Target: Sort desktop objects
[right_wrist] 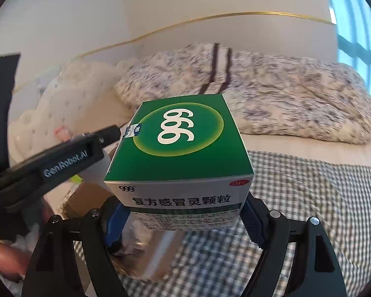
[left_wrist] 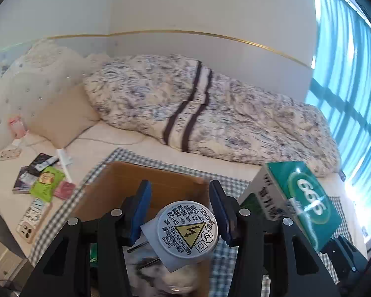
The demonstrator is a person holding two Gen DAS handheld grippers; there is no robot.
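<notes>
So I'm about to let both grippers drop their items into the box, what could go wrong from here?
The round plug-in device sits tilted between the left gripper pads, apparently touching only one, so it may slip early. The right gripper pinches the green medicine box only at its lower end; it could pivot. The two grippers are close together above the cardboard box and may collide.

Black gripper (left_wrist: 180,212) frames, blue ribbed pads (left_wrist: 141,210), silver screws.
</notes>
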